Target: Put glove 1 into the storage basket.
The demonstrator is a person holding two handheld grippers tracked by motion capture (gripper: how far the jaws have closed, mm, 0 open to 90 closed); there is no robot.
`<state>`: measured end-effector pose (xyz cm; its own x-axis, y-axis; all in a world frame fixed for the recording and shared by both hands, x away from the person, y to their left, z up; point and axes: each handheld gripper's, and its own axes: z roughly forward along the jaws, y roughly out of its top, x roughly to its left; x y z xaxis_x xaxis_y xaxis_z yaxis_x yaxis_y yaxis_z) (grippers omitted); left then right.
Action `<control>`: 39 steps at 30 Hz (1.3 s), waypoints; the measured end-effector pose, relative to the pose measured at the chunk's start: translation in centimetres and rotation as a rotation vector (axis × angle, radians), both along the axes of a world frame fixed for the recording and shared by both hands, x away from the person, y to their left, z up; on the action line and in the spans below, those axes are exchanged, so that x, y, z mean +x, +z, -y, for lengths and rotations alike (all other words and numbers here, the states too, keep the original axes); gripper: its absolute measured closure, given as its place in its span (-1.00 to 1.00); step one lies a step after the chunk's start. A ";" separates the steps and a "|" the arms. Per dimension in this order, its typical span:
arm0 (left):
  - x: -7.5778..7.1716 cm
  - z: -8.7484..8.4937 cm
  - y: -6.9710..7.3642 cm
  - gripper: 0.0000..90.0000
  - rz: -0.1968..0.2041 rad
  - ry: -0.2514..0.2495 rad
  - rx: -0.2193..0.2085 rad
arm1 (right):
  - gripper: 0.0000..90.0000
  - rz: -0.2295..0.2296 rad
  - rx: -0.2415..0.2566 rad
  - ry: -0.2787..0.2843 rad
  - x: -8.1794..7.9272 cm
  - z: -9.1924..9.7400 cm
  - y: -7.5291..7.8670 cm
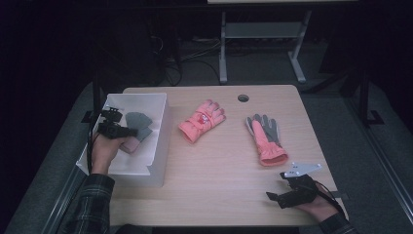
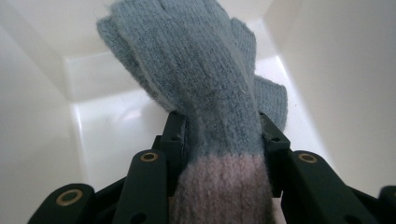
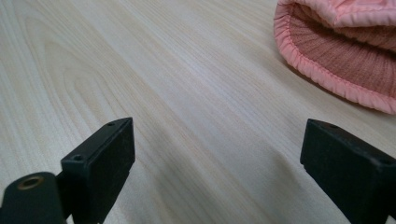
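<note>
We work at a light wooden table whose far edge has a round cable hole. On its left side sits a white bin, open at the top. To the right of the bin, toward the far half of the table, lies a pink ski glove with its fingers pointing far and right. Further right lies a second pink glove with a grey palm; its cuff faces the near edge, and in the right gripper view that cuff shows at upper right, clear of the jaws.

Our left gripper is down inside the bin, its jaws clamped on the grey knitted glove just above the glove's pale pink cuff; the glove's fingers point to the bin's far end.

Our right gripper rests at the near right of the table, jaws wide apart over bare wood, holding nothing.
</note>
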<state>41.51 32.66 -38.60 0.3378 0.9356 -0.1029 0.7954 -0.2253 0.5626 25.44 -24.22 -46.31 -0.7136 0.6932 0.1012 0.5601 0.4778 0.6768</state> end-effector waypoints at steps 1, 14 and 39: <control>0.0 -0.1 -0.4 0.39 -0.010 0.006 0.016 | -0.78 0.001 0.000 0.001 0.0 0.0 0.0; 0.3 -0.3 -2.3 0.36 -0.064 0.019 0.063 | -0.78 -0.001 -0.001 0.002 0.0 0.0 0.0; 0.5 1.0 -2.7 -0.58 -0.098 0.088 0.148 | -0.78 -0.001 0.000 0.001 0.0 0.0 0.0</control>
